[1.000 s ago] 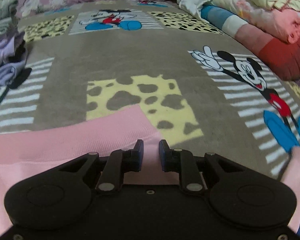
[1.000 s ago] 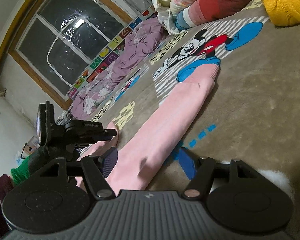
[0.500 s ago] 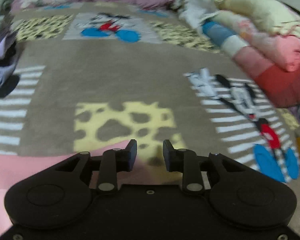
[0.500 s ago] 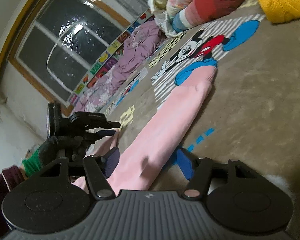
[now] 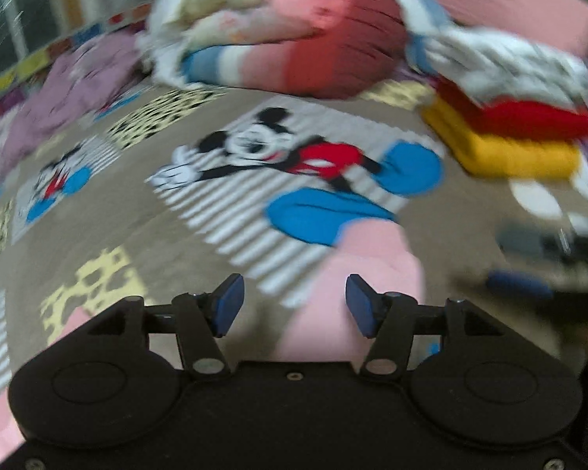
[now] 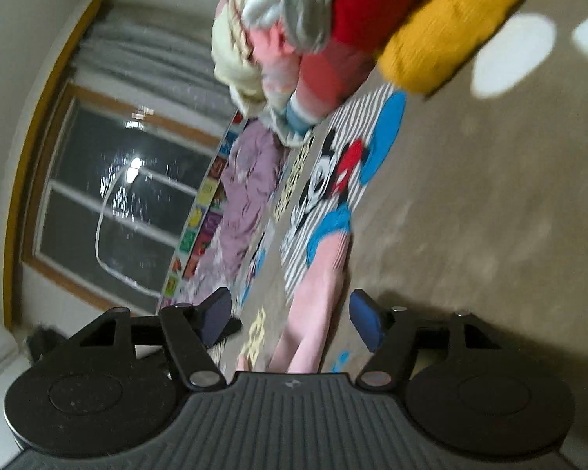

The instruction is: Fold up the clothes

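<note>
Left wrist view, blurred: the left claw (image 5: 294, 305) stands spread wide, its blue pads apart and nothing between them. A folded pink garment (image 5: 368, 274) lies on the cartoon-mouse blanket (image 5: 231, 180) directly ahead of the claw and a little to its right, running forward from under the claw body to a rounded end that rests against the blue shoe print; whether the pads touch the cloth cannot be told. More pink cloth shows at the lower left, beside the left finger mount. Farther ahead and right sits a stack of folded knits, a yellow sweater (image 5: 517, 152) at the bottom with a red sweater (image 5: 529, 117) on it and pale cloth on top. Straight ahead at the far edge lies a heap of bedding (image 5: 294, 51) in pink, red, cream and blue stripes. Right wrist view, tilted and also blurred: the right claw (image 6: 290, 319) is likewise spread, empty, held above the blanket. The pink garment (image 6: 317, 297) runs as a long narrow strip from beneath the claw forward, between the two pads in the picture, its far end touching the blue of the mouse print. The yellow and red sweaters sit far ahead at the top right. A dark window (image 6: 109, 203) with a wooden frame fills the left side, with purple bedding (image 6: 247, 188) below it.
</note>
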